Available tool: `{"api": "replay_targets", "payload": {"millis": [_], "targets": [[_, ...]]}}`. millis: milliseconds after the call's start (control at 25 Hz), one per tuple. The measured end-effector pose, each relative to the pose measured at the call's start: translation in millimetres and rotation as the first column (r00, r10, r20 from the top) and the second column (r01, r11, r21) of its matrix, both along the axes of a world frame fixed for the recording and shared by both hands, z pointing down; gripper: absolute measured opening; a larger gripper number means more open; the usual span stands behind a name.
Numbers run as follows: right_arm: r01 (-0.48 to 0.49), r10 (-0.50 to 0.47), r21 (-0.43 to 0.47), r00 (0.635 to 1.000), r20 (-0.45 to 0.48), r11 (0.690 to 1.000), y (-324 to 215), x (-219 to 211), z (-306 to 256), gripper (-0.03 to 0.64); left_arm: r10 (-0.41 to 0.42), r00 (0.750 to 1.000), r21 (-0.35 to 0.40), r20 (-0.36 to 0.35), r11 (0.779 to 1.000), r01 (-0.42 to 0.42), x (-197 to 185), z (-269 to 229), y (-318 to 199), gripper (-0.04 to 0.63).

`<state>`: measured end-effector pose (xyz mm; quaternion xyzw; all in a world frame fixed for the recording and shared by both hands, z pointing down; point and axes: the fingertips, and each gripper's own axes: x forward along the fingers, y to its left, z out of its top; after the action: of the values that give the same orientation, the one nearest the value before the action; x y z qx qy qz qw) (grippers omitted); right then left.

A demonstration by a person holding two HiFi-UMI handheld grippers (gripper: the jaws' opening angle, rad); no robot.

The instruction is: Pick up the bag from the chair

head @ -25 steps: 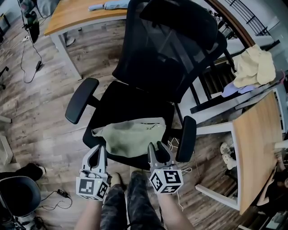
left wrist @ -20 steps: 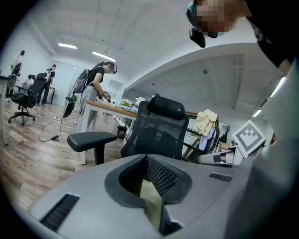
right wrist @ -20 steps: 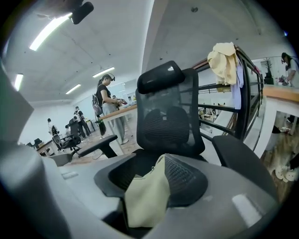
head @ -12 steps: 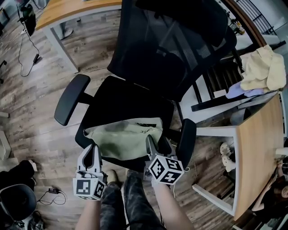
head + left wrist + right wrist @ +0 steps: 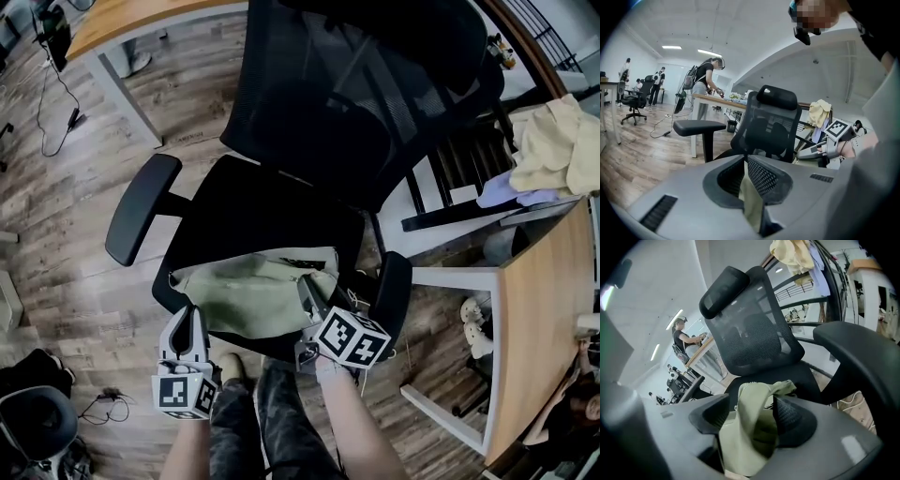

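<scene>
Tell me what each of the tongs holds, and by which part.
Both hold the pale green fabric bag on the black mesh office chair: the left tongs pinch its left edge, the right tongs clamp bunched cloth at its right end.

the chair (image 5: 272, 202) back's top is cut off by the upper edge.

Bag (image 5: 248, 298): soft, matt olive cloth, creased. Chair (image 5: 272, 211): black mesh back at 12 o'clock, matt seat. Floor (image 5: 56, 225): wood-grain planks.
</scene>
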<state>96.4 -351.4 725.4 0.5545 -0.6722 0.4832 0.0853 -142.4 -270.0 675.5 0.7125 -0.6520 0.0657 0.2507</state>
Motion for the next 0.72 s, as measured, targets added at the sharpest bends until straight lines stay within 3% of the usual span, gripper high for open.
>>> {"api": "replay_targets", "payload": {"millis": [160, 240, 440, 600, 720], "targets": [[0.028, -0.028, -0.006, 0.999, -0.016, 1.0, -1, -1, 3, 0.269, -0.001, 0.999, -0.046, -0.045, 0.999, -0.001, 0, 16, 2, 0.043], [0.027, -0.027, -0.003, 0.999, -0.025, 1.0, -1, 1, 3, 0.182, 0.011, 0.996, -0.078, -0.09, 0.997, -0.018, 3, 25, 2, 0.132], [0.045, -0.043, 0.022, 0.997, -0.069, 0.999, 5, 1, 2, 0.113, -0.014, 0.984, -0.14, -0.177, 0.99, -0.011, 1, 42, 8, 0.24], [0.054, -0.051, 0.042, 0.995, -0.082, 0.998, 6, 0, 1, 0.107, -0.037, 0.939, -0.172, -0.341, 0.985, -0.024, 1, 56, 1, 0.256], [0.055, -0.051, 0.052, 0.995, -0.081, 0.997, 7, 1, 1, 0.107, -0.045, 0.906, -0.184, -0.421, 0.982, -0.036, 3, 63, -6, 0.256]]}}
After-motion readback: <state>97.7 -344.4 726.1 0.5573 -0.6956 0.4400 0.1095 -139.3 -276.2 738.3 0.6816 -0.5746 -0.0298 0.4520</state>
